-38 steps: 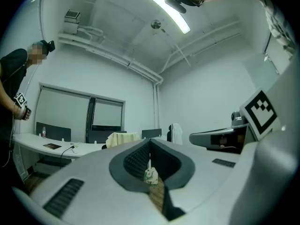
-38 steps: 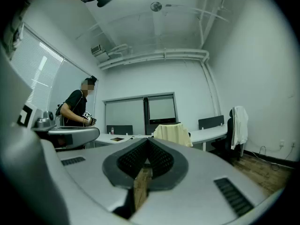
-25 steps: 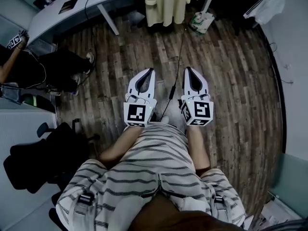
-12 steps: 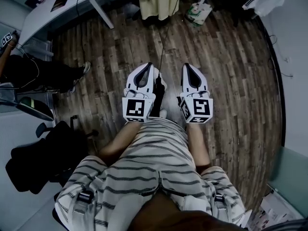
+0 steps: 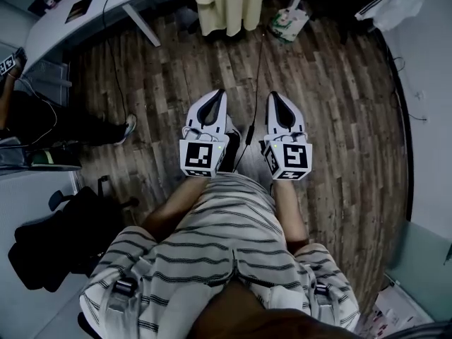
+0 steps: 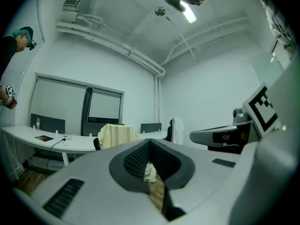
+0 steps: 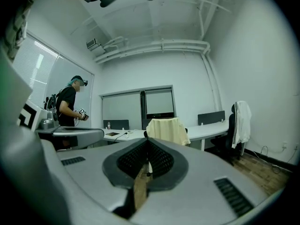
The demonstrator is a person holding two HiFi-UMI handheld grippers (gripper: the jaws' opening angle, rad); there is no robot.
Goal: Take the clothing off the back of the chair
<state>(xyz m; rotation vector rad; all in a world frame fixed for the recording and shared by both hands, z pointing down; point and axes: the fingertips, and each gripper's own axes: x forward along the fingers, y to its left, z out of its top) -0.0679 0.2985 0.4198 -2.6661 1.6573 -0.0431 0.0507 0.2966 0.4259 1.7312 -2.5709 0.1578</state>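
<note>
A pale yellow garment (image 5: 229, 2) hangs over the back of a chair at the desk, at the top of the head view. It also shows straight ahead in the left gripper view (image 6: 117, 135) and the right gripper view (image 7: 168, 129). My left gripper (image 5: 217, 94) and right gripper (image 5: 274, 97) are held side by side over the wooden floor, pointing level toward the chair and well short of it. Both are shut with nothing between the jaws (image 6: 149, 143) (image 7: 147, 144).
A long white desk (image 5: 70, 16) runs along the far side. A second chair with a white jacket (image 7: 241, 121) stands to the right. Another person (image 7: 70, 107) stands at the left. A black office chair (image 5: 56, 239) is near left. A cable (image 5: 258, 69) and a patterned bag (image 5: 289, 23) lie on the floor.
Both grippers have moved forward together toward the chair with the yellow garment, which now sits nearer the top edge of the head view. The jaws stayed shut.
</note>
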